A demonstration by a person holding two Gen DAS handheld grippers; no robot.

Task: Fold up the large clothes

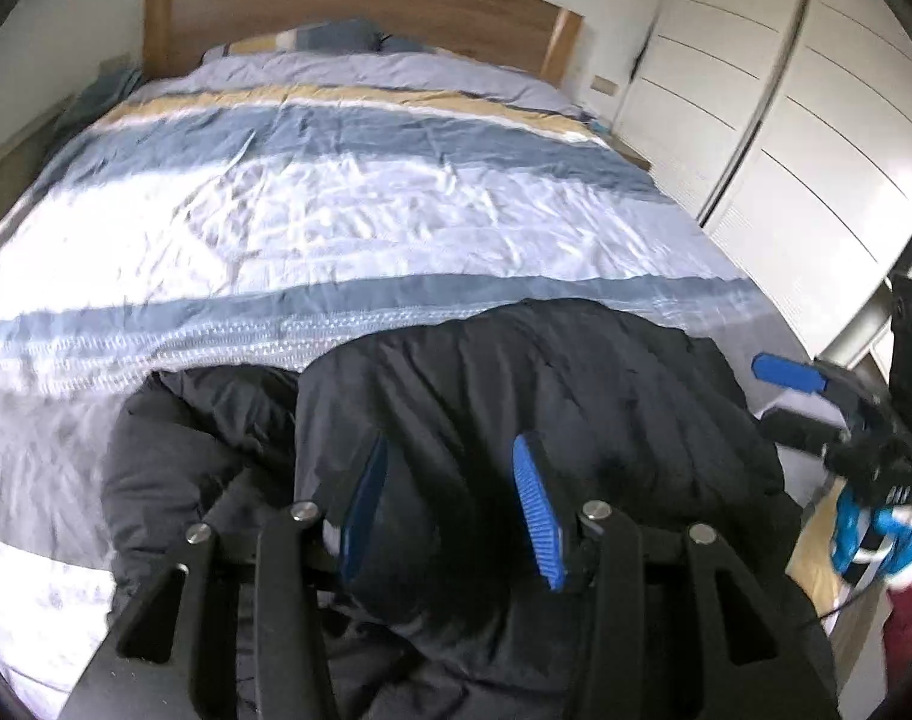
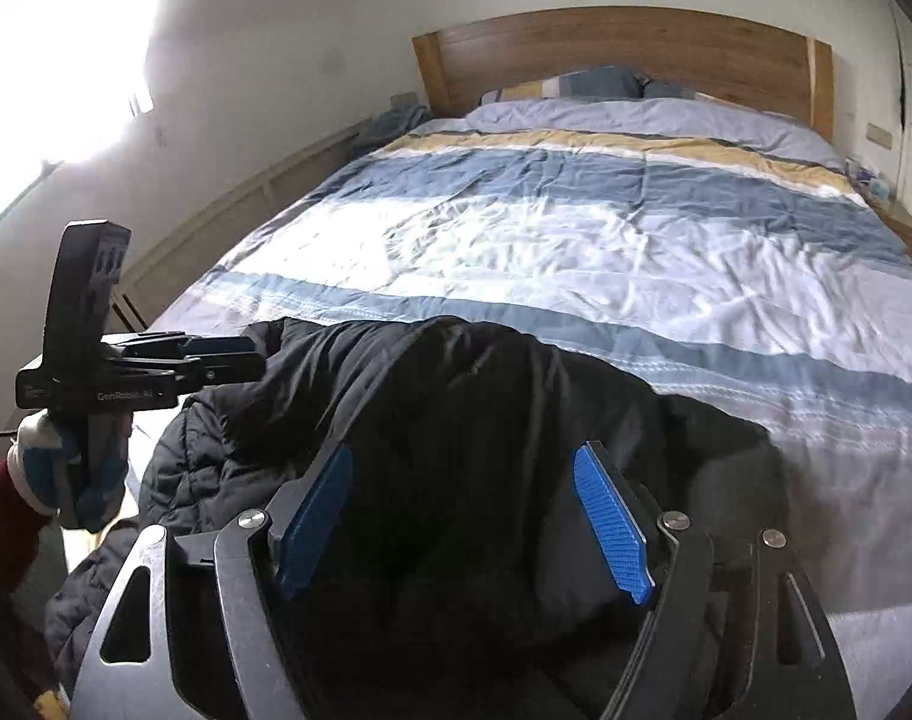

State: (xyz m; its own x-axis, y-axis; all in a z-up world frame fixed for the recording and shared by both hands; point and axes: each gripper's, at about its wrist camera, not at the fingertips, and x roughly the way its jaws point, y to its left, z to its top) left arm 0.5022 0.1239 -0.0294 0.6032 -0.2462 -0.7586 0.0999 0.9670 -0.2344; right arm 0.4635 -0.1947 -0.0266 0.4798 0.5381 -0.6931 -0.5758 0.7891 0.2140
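A black puffer jacket [image 1: 516, 396] lies bunched at the foot of the bed; it also shows in the right wrist view [image 2: 456, 420]. My left gripper [image 1: 450, 450] is open, its blue pads spread just above the jacket's middle. My right gripper [image 2: 465, 462] is open too, its jaws wide apart over the jacket's dark upper fold. Neither holds cloth. The right gripper also shows at the right edge of the left wrist view [image 1: 780, 396], open beside the jacket. The left gripper shows at the left of the right wrist view [image 2: 240, 357].
The bed [image 1: 336, 210] has a blue, white and yellow striped duvet and a wooden headboard [image 1: 360, 6]. White wardrobe doors [image 1: 786, 108] stand to the right. A bright window [image 2: 48, 60] is on the left wall. Pillows [image 2: 606, 87] lie by the headboard.
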